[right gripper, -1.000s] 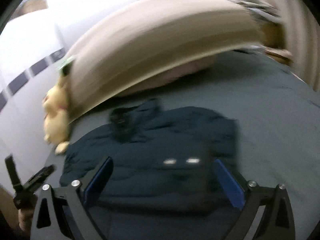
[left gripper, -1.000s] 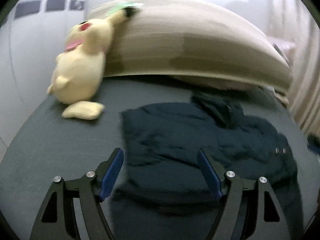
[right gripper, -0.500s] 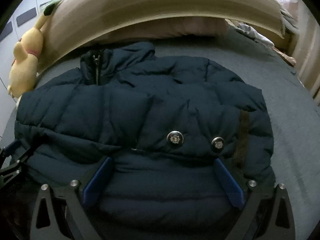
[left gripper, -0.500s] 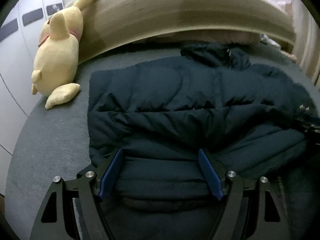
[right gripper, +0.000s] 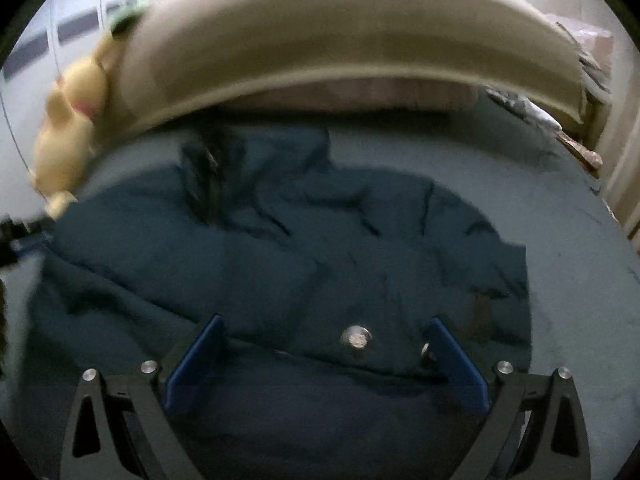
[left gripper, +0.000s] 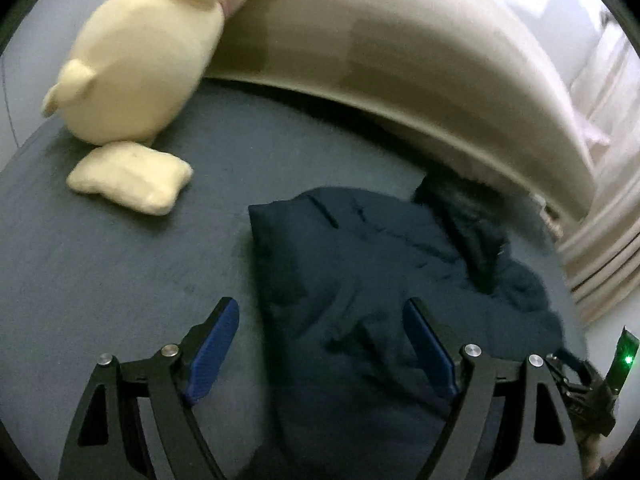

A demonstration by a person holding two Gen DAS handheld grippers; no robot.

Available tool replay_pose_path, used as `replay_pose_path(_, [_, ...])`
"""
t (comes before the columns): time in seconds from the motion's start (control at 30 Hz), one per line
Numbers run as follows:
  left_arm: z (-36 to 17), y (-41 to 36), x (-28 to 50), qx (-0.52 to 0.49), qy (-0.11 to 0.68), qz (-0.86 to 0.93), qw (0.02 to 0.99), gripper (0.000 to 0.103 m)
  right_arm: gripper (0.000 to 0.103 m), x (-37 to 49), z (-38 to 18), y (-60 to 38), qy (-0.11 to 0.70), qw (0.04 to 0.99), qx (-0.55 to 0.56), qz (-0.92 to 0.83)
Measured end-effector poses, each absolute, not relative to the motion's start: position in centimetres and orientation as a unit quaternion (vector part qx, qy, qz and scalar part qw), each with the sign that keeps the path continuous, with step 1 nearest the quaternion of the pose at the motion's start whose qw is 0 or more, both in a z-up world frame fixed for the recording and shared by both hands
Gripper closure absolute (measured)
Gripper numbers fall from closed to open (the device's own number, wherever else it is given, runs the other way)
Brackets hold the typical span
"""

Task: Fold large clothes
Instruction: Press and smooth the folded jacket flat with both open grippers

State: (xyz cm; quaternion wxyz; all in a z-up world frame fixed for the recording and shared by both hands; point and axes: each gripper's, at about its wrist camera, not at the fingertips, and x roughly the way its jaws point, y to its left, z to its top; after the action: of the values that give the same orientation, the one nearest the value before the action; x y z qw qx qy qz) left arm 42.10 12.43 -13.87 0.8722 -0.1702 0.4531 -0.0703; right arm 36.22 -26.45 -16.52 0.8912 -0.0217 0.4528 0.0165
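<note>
A dark navy puffer jacket (right gripper: 280, 264) lies folded across itself on the grey bed sheet (right gripper: 580, 264), collar toward the headboard, two silver snaps (right gripper: 356, 337) showing. My right gripper (right gripper: 326, 356) is open and empty just above the jacket's near part. In the left wrist view the jacket (left gripper: 380, 280) lies right of centre; my left gripper (left gripper: 322, 344) is open and empty over its left edge. The right gripper's body (left gripper: 592, 392) shows at the lower right there.
A yellow plush toy (left gripper: 136, 68) leans on the beige headboard (left gripper: 400, 52) at the bed's far left, also in the right wrist view (right gripper: 68, 136). Curtains (left gripper: 608, 208) hang at the right. Loose items (right gripper: 576, 148) lie at the bed's far right corner.
Both grippers have shifted over the jacket, still open. The left view has swung left, so the jacket now sits right of centre and the plush toy looks closer.
</note>
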Motion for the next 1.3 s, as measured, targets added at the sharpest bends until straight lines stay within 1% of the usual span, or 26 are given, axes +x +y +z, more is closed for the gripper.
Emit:
replay_pose_path(0.03, [-14.3,12.2,42.6,-0.165,0.462,-0.066,0.869,0.032,0.000,36.2,-17.1,-26.5,0.454,0.890,-0.026,0.014])
replay_pose_path(0.07, [-14.7,12.2,43.0,-0.163,0.469,-0.065,0.866,0.046,0.000,36.5,-17.5,-26.7,0.457,0.889,-0.023,0.014])
replay_pose_path(0.1, [-15.4,12.0,43.7,-0.156,0.481,-0.062,0.860,0.049,0.000,36.8,-17.7,-26.9,0.461,0.887,-0.019,0.015])
replay_pose_path(0.27, [-16.3,10.4,44.3,-0.096,0.475,-0.054,0.873,0.059,0.000,37.5,-18.7,-27.1,0.468,0.883,-0.019,0.018])
replay_pose_path(0.4, [-16.3,10.1,44.7,-0.078,0.476,-0.047,0.875,0.059,0.000,37.4,-19.1,-26.9,0.468,0.883,-0.025,0.012])
replay_pose_path(0.5, [-14.1,9.6,42.7,-0.060,0.442,-0.015,0.895,0.057,0.000,37.4,-18.0,-27.1,0.477,0.878,-0.023,0.009])
replay_pose_path(0.57, [-12.4,9.4,40.9,-0.046,0.418,0.003,0.907,0.041,0.000,36.5,-16.1,-27.4,0.451,0.892,-0.018,0.001])
replay_pose_path(0.6, [-10.9,9.0,39.2,-0.043,0.393,-0.003,0.919,0.037,0.000,35.9,-15.1,-27.4,0.436,0.900,-0.013,0.001])
replay_pose_path(0.63, [-10.3,8.5,38.2,-0.040,0.379,-0.005,0.925,0.028,0.000,35.1,-13.9,-27.2,0.419,0.908,-0.009,0.003])
replay_pose_path(0.67, [-9.8,7.9,36.9,-0.032,0.367,-0.003,0.930,0.025,0.000,34.4,-12.9,-26.8,0.407,0.913,-0.007,0.009])
replay_pose_path(0.73, [-9.3,6.0,35.1,-0.009,0.359,-0.006,0.933,0.025,0.000,33.4,-12.0,-25.9,0.391,0.920,-0.013,0.014])
replay_pose_path(0.8, [-9.7,4.3,33.9,-0.007,0.364,-0.014,0.931,0.025,0.000,32.8,-12.3,-24.7,0.389,0.921,-0.026,0.019])
replay_pose_path(1.0, [-12.9,0.3,33.4,0.028,0.396,-0.020,0.918,0.025,0.000,33.5,-16.8,-23.1,0.438,0.898,-0.044,0.012])
replay_pose_path(1.1, [-14.6,-0.3,34.0,0.035,0.410,-0.012,0.911,0.025,0.000,34.0,-18.0,-23.8,0.445,0.895,-0.025,0.009])
replay_pose_path(1.3, [-15.7,-0.9,34.0,0.043,0.412,-0.007,0.910,0.025,0.000,34.8,-19.0,-23.9,0.452,0.891,-0.030,0.008])
